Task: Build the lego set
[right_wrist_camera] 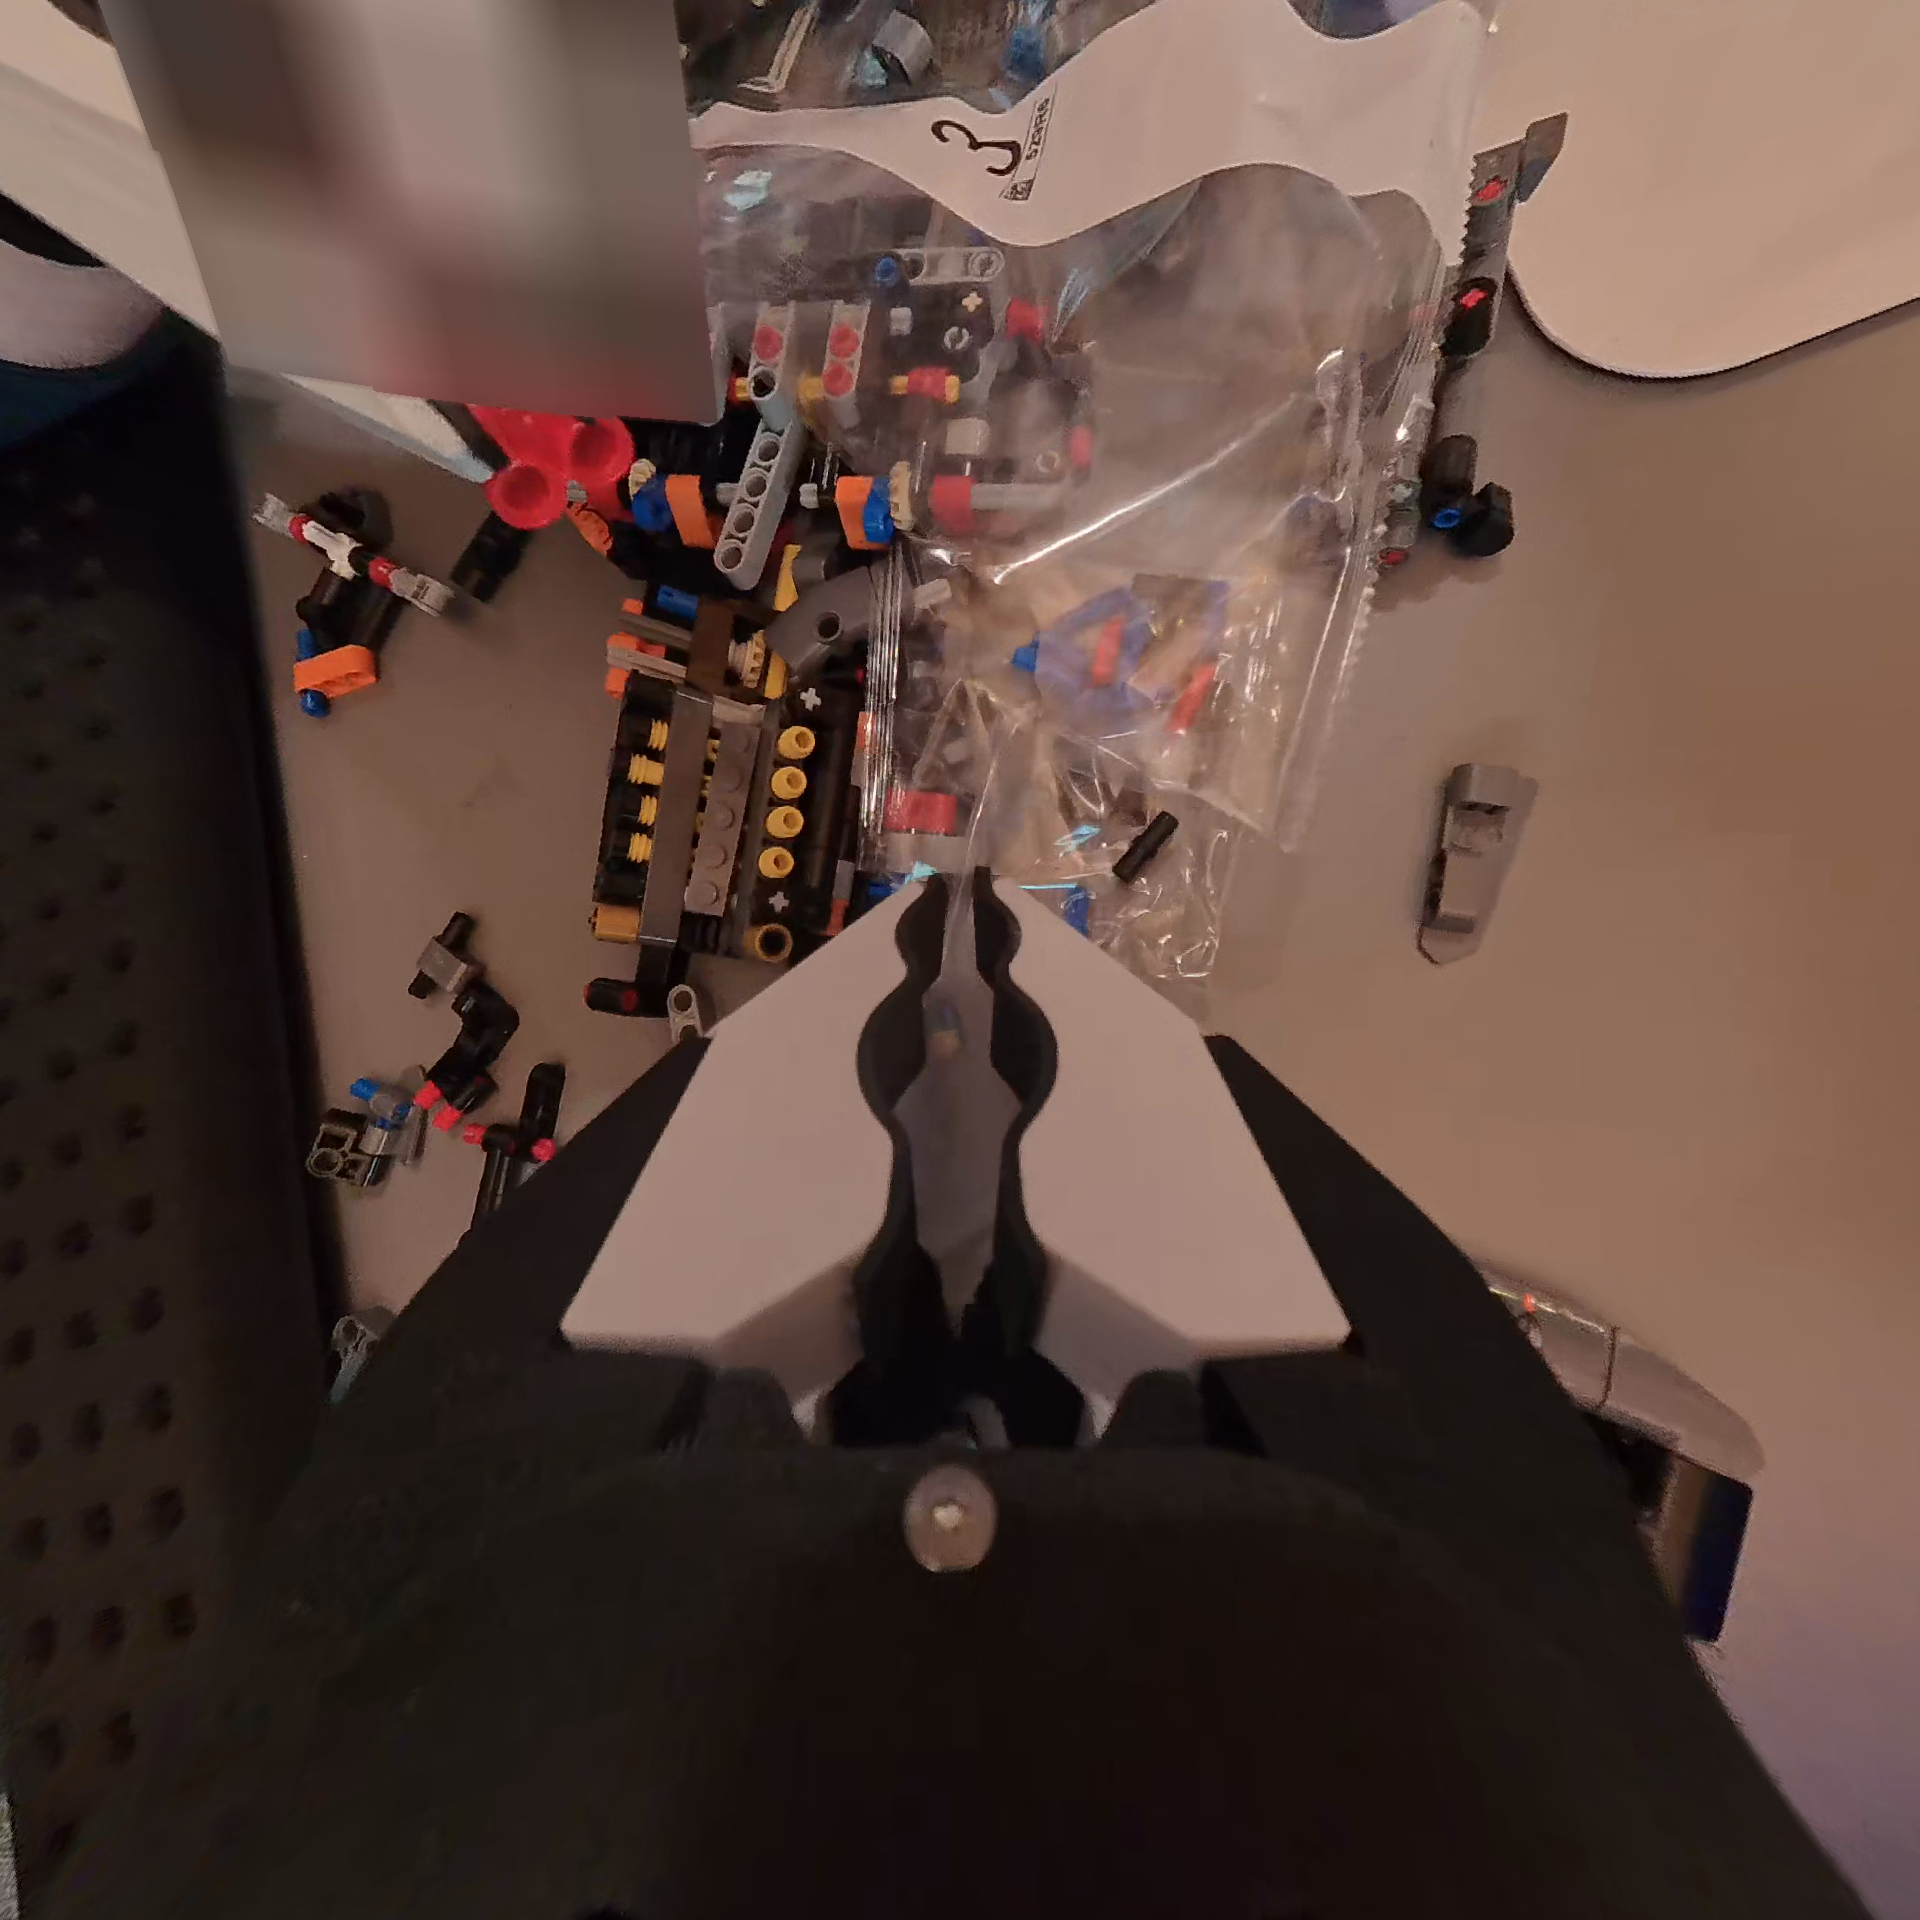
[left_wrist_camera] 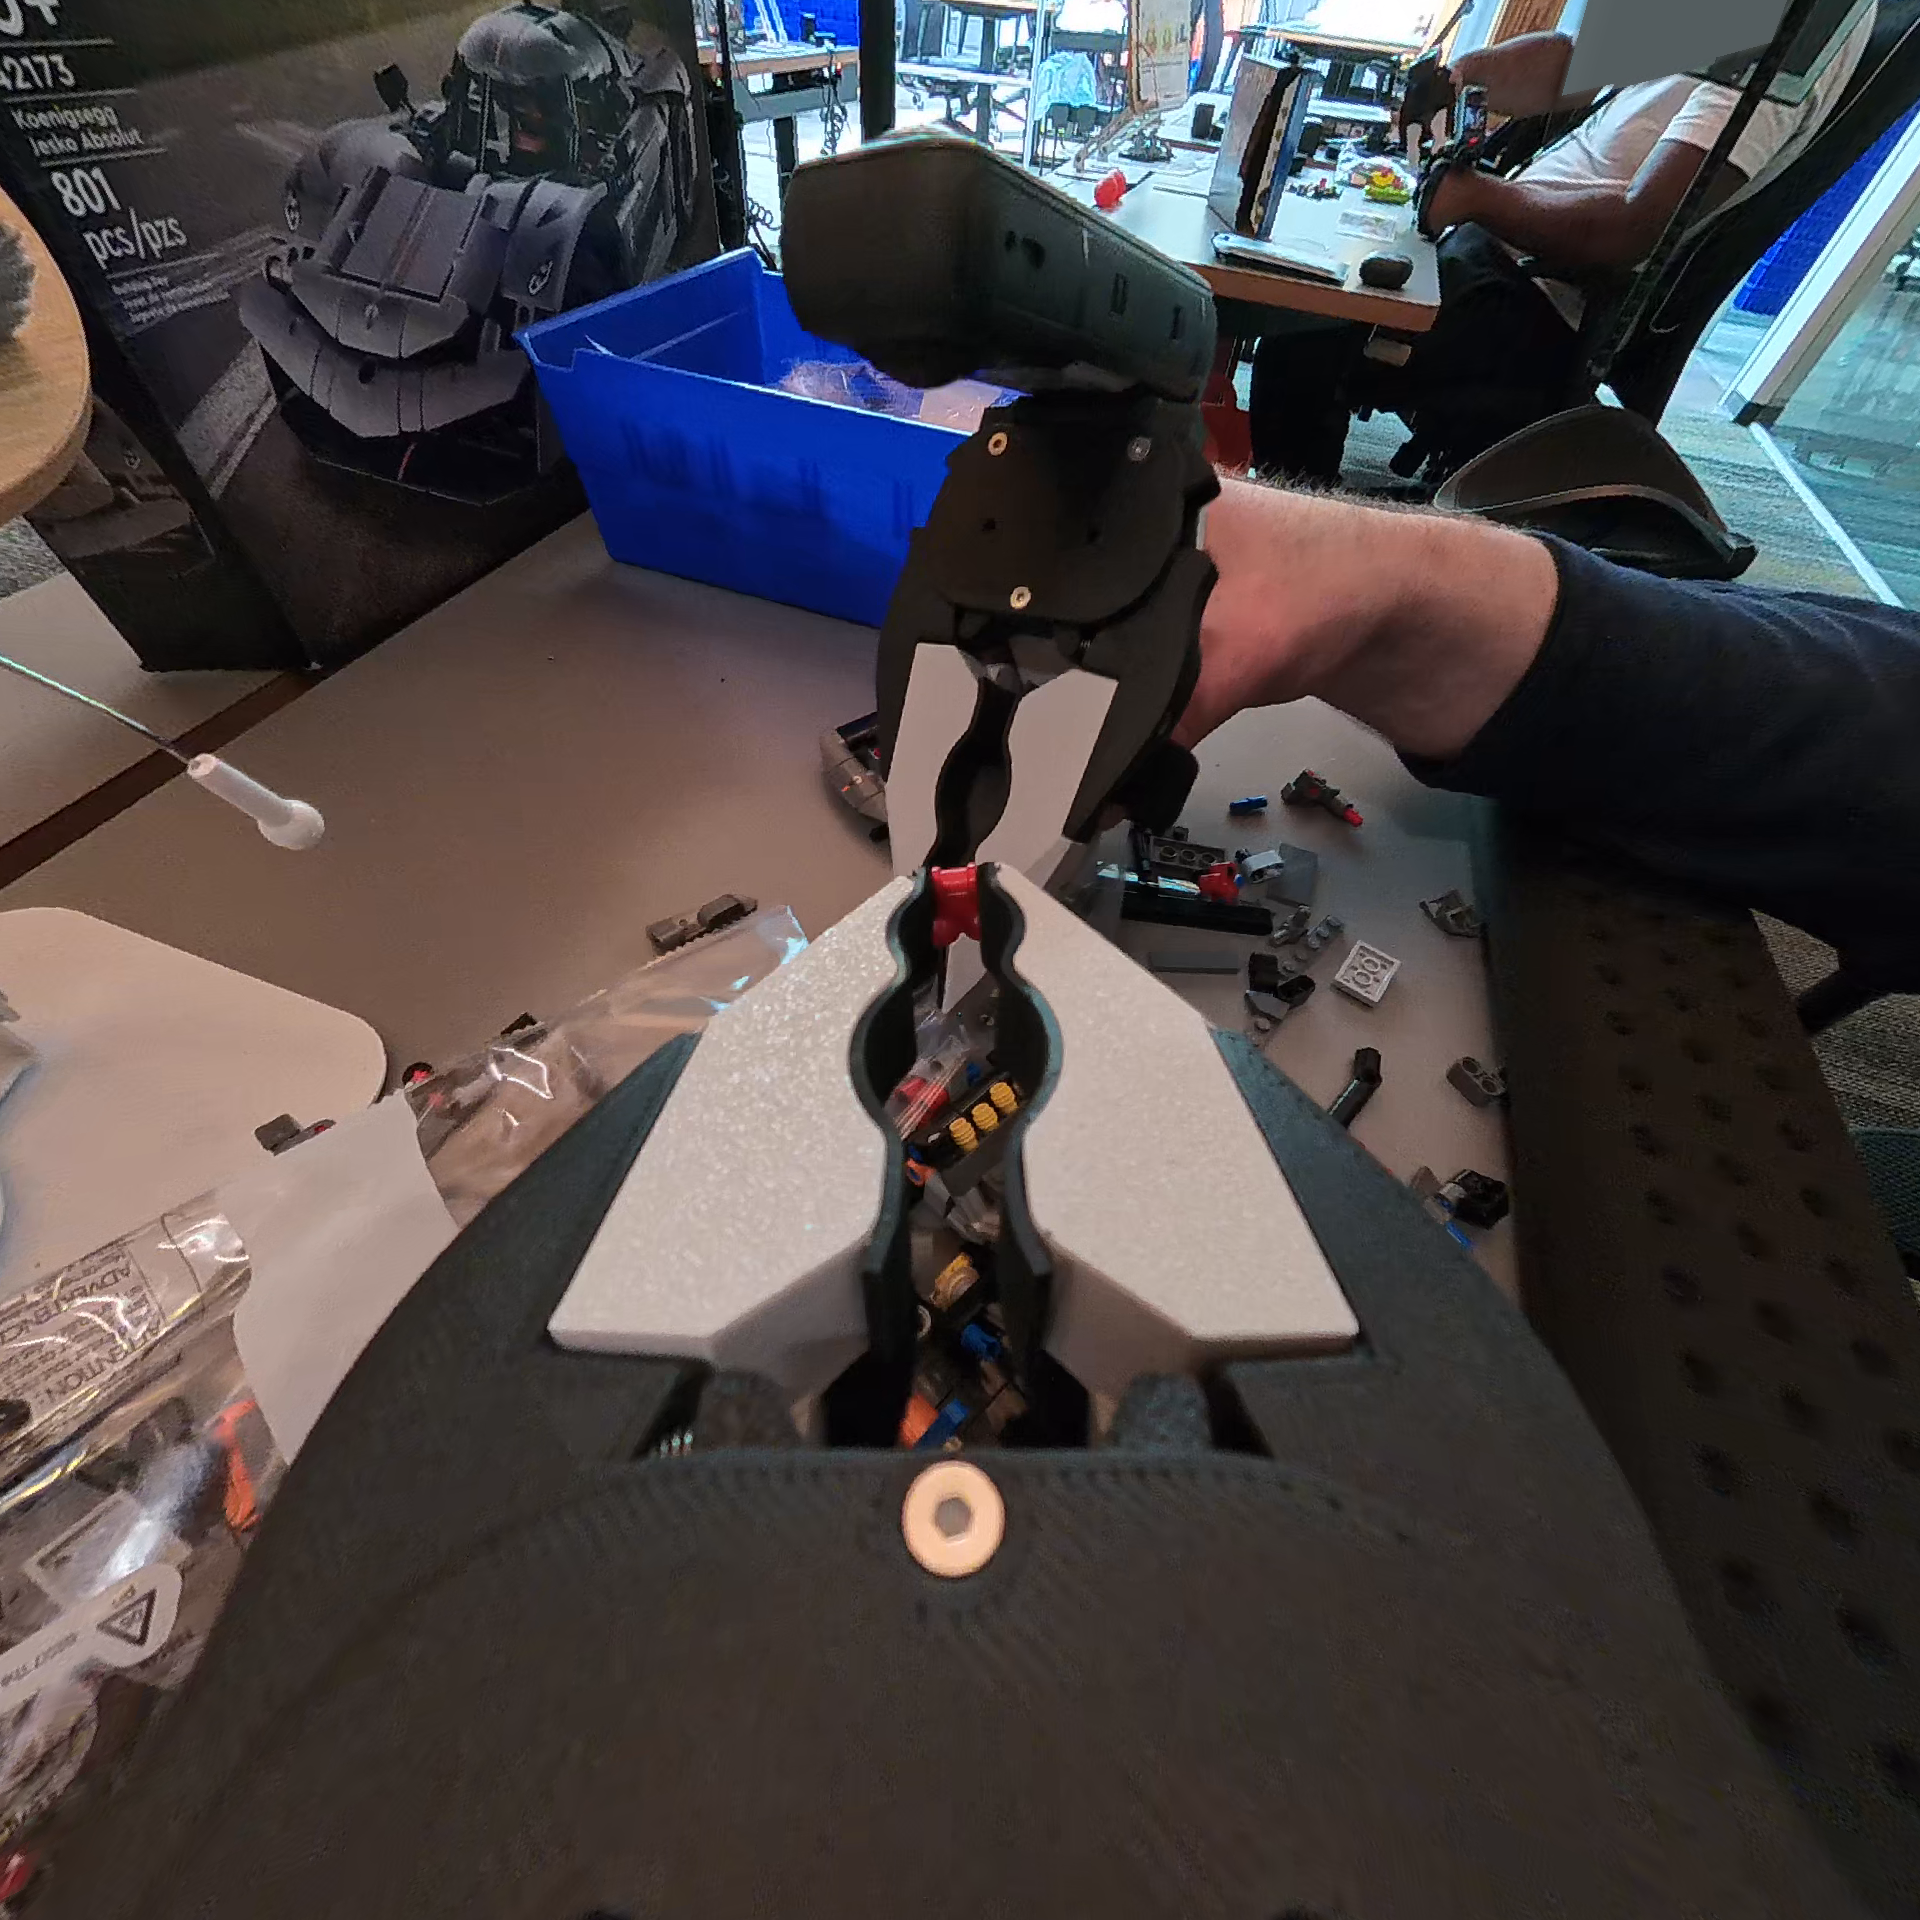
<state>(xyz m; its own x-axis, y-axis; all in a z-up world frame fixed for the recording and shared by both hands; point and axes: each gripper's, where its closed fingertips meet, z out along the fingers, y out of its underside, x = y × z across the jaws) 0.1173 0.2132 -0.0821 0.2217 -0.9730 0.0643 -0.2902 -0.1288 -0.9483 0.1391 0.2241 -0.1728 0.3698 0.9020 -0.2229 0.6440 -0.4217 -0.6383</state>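
Observation:
My left gripper (left_wrist_camera: pixel 954 883) is shut on a small red connector piece (left_wrist_camera: pixel 954 906) and holds it above the table. The connector shows large and blurred in the right wrist view (right_wrist_camera: pixel 551 462). My right gripper (right_wrist_camera: pixel 954 885) points down at the table with its jaws nearly together. A tiny blue and tan bit shows in the gap, and I cannot tell if it is held. In the left wrist view, the right gripper (left_wrist_camera: pixel 958 847) hangs just beyond the red connector. A partly built black, grey and yellow engine block (right_wrist_camera: pixel 717 821) lies on the table below.
A clear numbered bag of parts (right_wrist_camera: pixel 1091 540) lies beside the block. Loose pieces (left_wrist_camera: pixel 1288 935) are scattered on the grey table. A grey part (right_wrist_camera: pixel 1470 862) lies alone. A blue bin (left_wrist_camera: pixel 727 447) and the set's box (left_wrist_camera: pixel 312 312) stand behind. A black perforated surface (right_wrist_camera: pixel 104 935) borders the table. Across from one pair of fingers to the other is roughly 10 cm.

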